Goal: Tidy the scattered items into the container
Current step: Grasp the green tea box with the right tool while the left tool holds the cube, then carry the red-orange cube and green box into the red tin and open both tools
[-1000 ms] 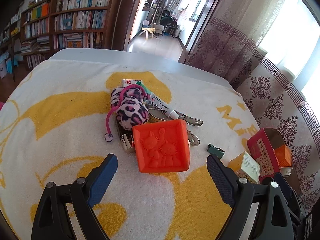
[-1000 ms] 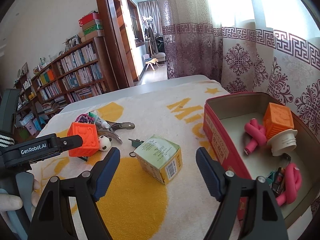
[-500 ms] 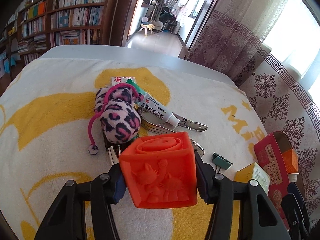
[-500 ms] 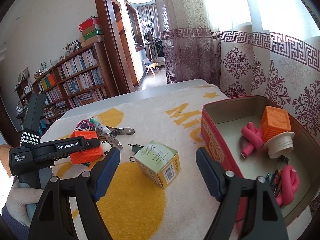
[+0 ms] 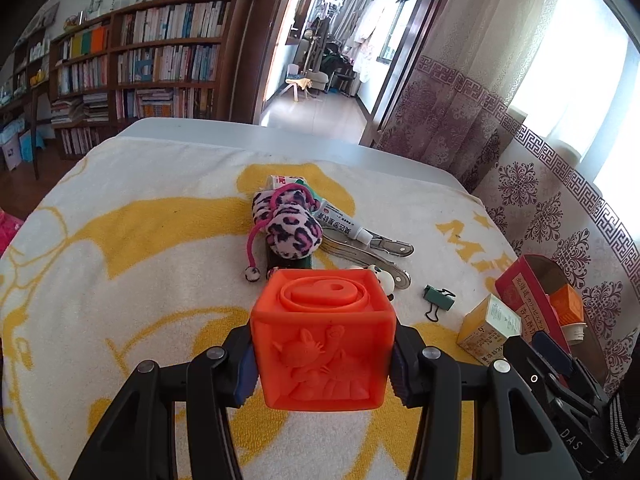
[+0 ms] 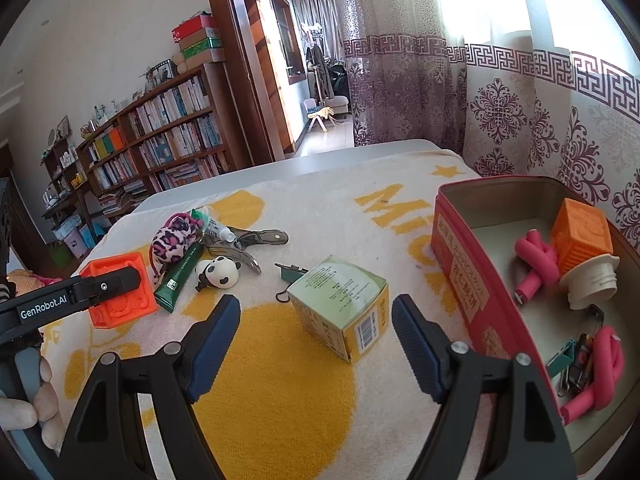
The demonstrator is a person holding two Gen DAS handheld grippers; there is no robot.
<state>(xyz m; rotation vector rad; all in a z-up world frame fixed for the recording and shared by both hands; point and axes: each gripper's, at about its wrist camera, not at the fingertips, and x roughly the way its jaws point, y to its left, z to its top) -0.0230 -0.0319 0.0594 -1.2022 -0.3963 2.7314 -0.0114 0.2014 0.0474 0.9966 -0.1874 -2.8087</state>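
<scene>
Cubes number two: left tool (image 5: 322, 364) clamps one orange cube (image 5: 323, 336), one sits in the tin (image 6: 460, 248); right tool (image 6: 316, 334) gapes wide.

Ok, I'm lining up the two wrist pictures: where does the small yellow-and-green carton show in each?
Left wrist: the carton sits low at the right edge, beside the red tin.
Right wrist: the carton lies centre frame, ahead of the open right gripper.
Shared landmark: the green binder clip lies just beyond the carton in both.
</scene>
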